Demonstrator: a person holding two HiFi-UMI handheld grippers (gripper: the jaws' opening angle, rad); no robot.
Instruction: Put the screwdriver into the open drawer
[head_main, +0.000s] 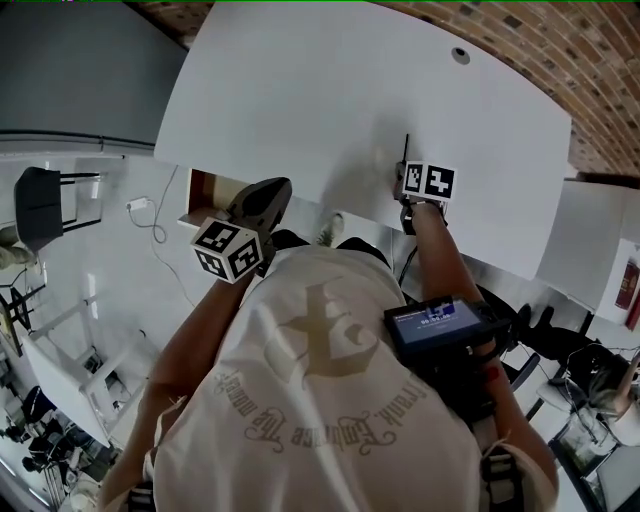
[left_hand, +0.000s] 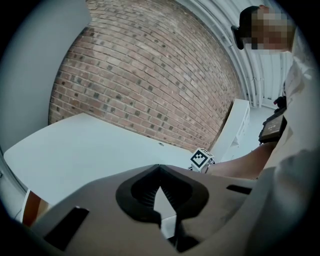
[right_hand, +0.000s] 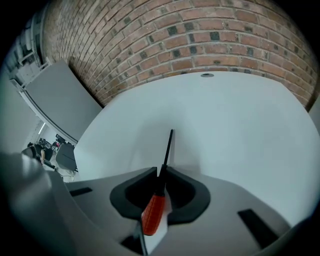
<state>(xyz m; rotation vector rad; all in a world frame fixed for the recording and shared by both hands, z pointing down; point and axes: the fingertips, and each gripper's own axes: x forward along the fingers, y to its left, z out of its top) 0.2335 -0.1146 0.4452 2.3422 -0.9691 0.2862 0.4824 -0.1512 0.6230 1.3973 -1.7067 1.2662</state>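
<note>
Fingers (right_hand: 192, 195) of the right gripper (right_hand: 161, 172) were clamped on the shaft of the screwdriver (right_hand: 153, 212), orange handle back in their hollow, tip over the white tabletop (right_hand: 230, 120). The left gripper (left_hand: 160, 167) was closed and empty. So the pickup looked done. The carry to what seemed the open drawer (head_main: 205, 187) at the tabletop's edge, and the release, remained.

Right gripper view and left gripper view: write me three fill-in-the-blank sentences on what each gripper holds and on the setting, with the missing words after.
1. The right gripper is shut on a ____ with an orange handle and a black shaft.
2. The left gripper has its jaws together with ____ between them.
3. Behind the white table stands a wall of ____.
Missing words: screwdriver; nothing; brick.
</note>
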